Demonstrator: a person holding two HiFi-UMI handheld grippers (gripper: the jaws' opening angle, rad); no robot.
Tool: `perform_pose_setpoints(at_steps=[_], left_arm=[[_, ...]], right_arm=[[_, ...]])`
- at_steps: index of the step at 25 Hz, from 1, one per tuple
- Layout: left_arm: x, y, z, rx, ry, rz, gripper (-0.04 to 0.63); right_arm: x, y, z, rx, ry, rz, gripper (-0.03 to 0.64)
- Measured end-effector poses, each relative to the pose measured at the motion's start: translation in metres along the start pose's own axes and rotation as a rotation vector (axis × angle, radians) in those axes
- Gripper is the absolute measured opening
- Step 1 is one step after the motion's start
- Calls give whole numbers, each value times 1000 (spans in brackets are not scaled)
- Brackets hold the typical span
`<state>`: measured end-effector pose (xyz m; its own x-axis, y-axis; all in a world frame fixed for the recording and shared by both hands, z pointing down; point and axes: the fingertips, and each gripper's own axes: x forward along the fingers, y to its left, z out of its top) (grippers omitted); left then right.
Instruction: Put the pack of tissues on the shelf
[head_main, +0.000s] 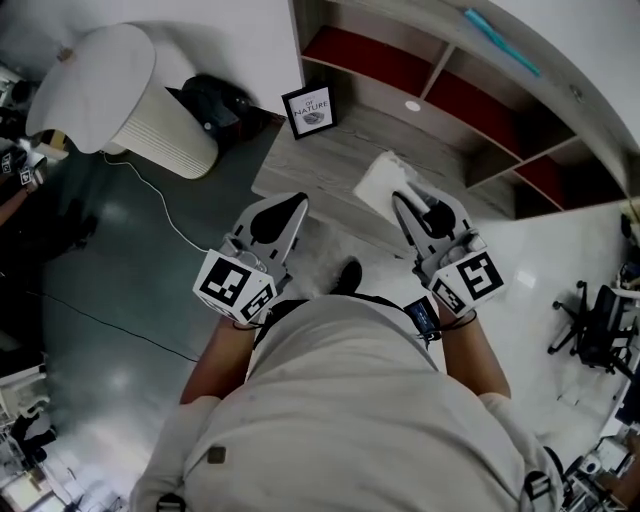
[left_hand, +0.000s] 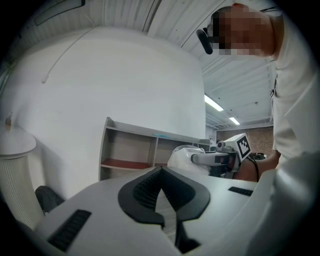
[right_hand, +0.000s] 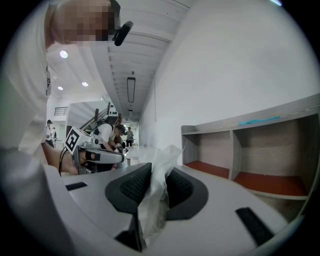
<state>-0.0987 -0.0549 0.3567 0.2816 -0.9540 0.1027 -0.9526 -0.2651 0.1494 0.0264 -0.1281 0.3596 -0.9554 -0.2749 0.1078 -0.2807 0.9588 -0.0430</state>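
Note:
The pack of tissues (head_main: 380, 180) is a white, plastic-wrapped bundle hanging at the tips of my right gripper (head_main: 402, 203), which is shut on its wrapper. In the right gripper view the crinkled plastic (right_hand: 159, 170) is pinched between the black pads of the right gripper (right_hand: 155, 186). The left gripper view shows the pack (left_hand: 186, 156) from the side. My left gripper (head_main: 298, 206) is held level beside it, shut, with nothing between the pads of the left gripper (left_hand: 160, 186). The grey shelf (head_main: 400, 70) with red boards stands ahead on the floor, its compartments bare (right_hand: 260, 150).
A white ribbed cylinder (head_main: 120, 95) stands at the left with a black bag (head_main: 215, 100) beside it. A small framed picture (head_main: 308, 110) leans at the shelf's left end. A cable (head_main: 160, 205) runs over the dark floor. An office chair (head_main: 600, 330) is at the right.

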Motion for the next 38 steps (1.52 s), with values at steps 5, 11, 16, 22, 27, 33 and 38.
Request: perform_pose_setpoints(at_steps=[5, 11, 16, 22, 27, 33, 38], left_arm=[[30, -9, 0, 7, -4, -6, 15], [61, -18, -3, 15, -12, -59, 15], [90, -23, -4, 27, -11, -128, 15], [124, -22, 1, 27, -1, -205, 15], [148, -4, 10, 36, -2, -250, 15], [171, 33, 20, 24, 1, -295, 15], [186, 69, 28, 24, 16, -329, 15]], right_arm=[[-14, -31, -1, -6, -5, -15, 95], [-32, -56, -3, -1, -10, -71, 95], [-43, -75, -6, 15, -10, -132, 95], [-50, -97, -8, 35, -8, -213, 95], [-39, -112, -5, 39, -10, -270, 95], [-5, -125, 1, 30, -10, -320, 95], [35, -132, 10, 0, -4, -350, 95]])
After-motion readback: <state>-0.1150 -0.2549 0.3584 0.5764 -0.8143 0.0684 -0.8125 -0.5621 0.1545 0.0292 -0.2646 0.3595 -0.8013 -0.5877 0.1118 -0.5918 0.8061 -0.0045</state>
